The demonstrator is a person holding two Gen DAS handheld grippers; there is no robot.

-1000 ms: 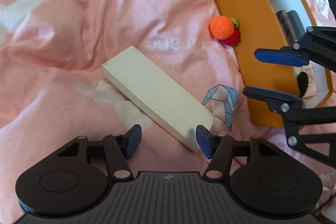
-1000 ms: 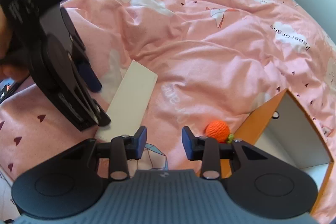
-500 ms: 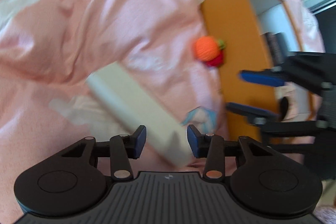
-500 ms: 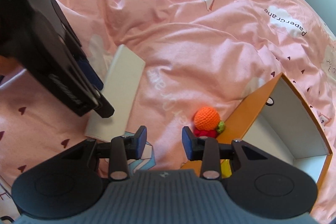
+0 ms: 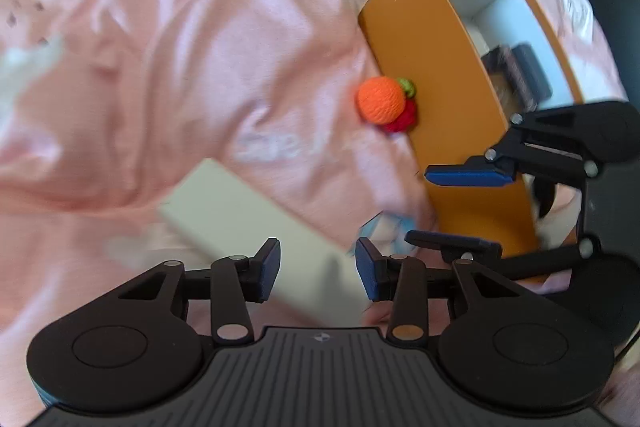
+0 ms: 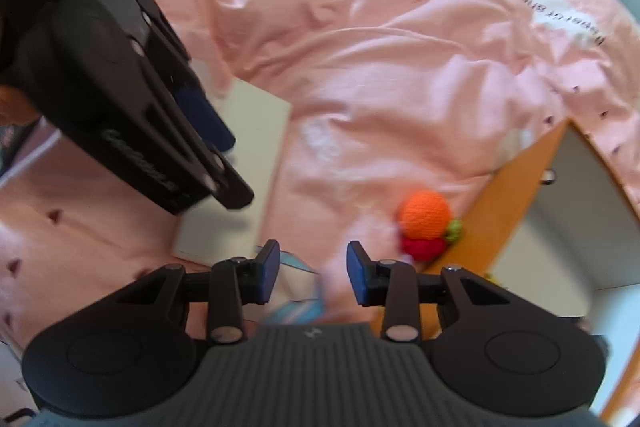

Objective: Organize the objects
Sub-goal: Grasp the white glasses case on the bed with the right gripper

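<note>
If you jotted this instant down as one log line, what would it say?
left tool: just closed in, gripping white box end | right tool: open, empty | crocheted fruit: beside orange bin

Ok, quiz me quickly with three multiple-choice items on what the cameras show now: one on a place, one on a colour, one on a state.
1. Where does the crocheted orange ball lie?
A. inside the orange box
B. on the pink bedspread, against the box's outer wall
C. between the jaws of the right gripper

2. What colour is the box's inside?
A. black
B. orange
C. white

3. How do the right gripper's jaws stand?
A. apart, with nothing held between them
B. shut on the ball
C. shut on the box's wall

Answers:
1 B: both views show the ball on the fabric, right beside the orange wall.
2 C: the inner walls seen through the open top are white.
3 A: the right wrist view shows only bedspread in the gap between the blue pads.
</note>
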